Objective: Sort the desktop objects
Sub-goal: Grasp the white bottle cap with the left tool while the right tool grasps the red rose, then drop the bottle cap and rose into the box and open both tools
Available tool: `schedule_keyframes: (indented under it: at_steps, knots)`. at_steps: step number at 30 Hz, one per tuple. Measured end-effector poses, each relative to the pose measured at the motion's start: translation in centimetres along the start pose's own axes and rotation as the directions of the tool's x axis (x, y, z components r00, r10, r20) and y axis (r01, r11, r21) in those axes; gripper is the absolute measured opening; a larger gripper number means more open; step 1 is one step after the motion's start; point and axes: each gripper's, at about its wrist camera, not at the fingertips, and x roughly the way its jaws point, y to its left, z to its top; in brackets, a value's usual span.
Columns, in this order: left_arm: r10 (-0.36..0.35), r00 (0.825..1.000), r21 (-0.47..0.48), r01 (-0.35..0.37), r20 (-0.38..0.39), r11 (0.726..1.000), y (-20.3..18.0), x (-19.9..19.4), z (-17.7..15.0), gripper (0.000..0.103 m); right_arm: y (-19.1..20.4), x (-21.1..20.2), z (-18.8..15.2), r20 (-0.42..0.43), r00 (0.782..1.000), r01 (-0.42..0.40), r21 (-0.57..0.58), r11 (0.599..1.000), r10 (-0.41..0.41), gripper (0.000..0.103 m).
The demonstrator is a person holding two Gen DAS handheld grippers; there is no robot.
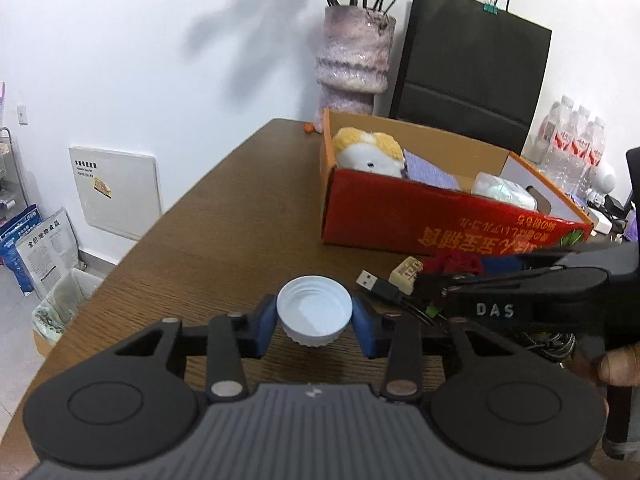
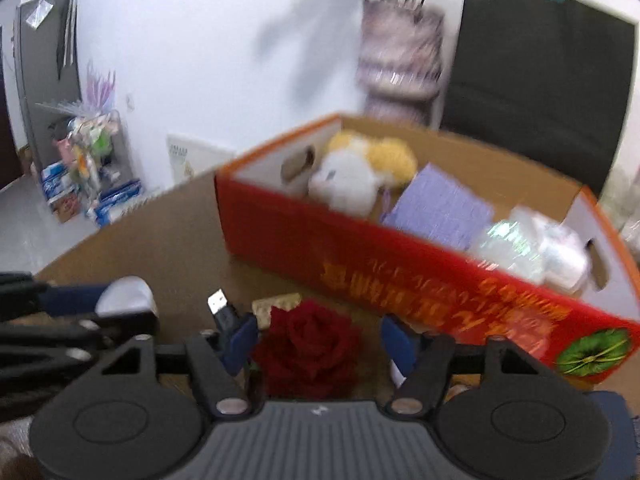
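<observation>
My left gripper (image 1: 315, 326) is shut on a white ribbed bottle cap (image 1: 314, 312), open side up, held above the brown table (image 1: 224, 216). The cap also shows in the right wrist view (image 2: 126, 294). My right gripper (image 2: 318, 344) is open, its blue pads either side of a dark red artificial rose (image 2: 310, 350) without closing on it; the rose also shows in the left wrist view (image 1: 454, 264). The red and orange cardboard box (image 1: 420, 220), also in the right wrist view (image 2: 360, 264), holds a plush toy (image 1: 370, 154), a purple cloth (image 2: 442, 210) and a plastic-wrapped pack (image 2: 532, 250).
A black USB cable (image 1: 380, 284) and a small beige block (image 1: 406, 274) lie in front of the box. A purple vase (image 1: 354, 60) and a black paper bag (image 1: 472, 60) stand behind it. Water bottles (image 1: 572, 148) stand at the right. A bin (image 1: 60, 308) is on the floor to the left.
</observation>
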Motion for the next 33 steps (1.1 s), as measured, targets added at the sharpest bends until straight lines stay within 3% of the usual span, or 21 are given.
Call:
schedule_keyframes:
  at_steps: [4,9,12,17,23,25,28,31,33]
  knots:
    - [0.006,1.000,-0.002,-0.006,0.010,1.000,0.0,-0.9,-0.1,0.041,-0.7,-1.4,-0.5,0.021,1.000,-0.022,0.068,0.997,0.021,0.041]
    - [-0.020,0.998,0.011,0.019,0.056,1.000,-1.0,-3.6,-0.3,0.041,-1.2,-8.0,-0.7,0.165,0.986,0.014,0.101,0.995,-0.030,0.040]
    - [-0.052,0.996,0.026,0.050,0.070,0.998,-2.3,-5.2,-0.8,0.041,-1.6,-11.7,-1.1,0.210,0.975,0.049,0.107,0.993,-0.071,0.040]
    - [-0.115,0.990,0.048,0.111,0.078,0.993,-5.0,-8.2,-2.1,0.041,-1.4,-16.2,-4.0,0.222,0.968,0.088,0.115,0.989,-0.113,0.040]
    - [-0.205,0.977,0.084,0.200,0.060,0.976,-8.1,-10.4,-4.0,0.041,-1.8,-18.0,-8.9,0.162,0.982,0.066,0.176,0.982,-0.095,0.040]
    - [-0.218,0.974,0.074,0.213,0.063,0.974,-8.4,-10.2,-3.4,0.041,-2.3,-18.6,-9.6,0.164,0.982,0.061,0.196,0.979,-0.095,0.040]
    - [-0.237,0.968,0.077,0.230,0.083,0.970,-8.5,-9.0,0.0,0.041,-3.8,-19.7,-8.4,0.209,0.972,0.067,0.203,0.977,-0.110,0.040]
    - [-0.254,0.959,0.109,0.242,0.125,0.964,-8.9,-6.6,5.1,0.041,-6.2,-19.8,-4.7,0.277,0.953,0.075,0.177,0.981,-0.122,0.040]
    - [-0.260,0.961,0.109,0.249,0.093,0.962,-9.4,-3.9,8.4,0.041,-8.3,-19.2,-1.4,0.305,0.944,0.077,0.176,0.981,-0.129,0.040]
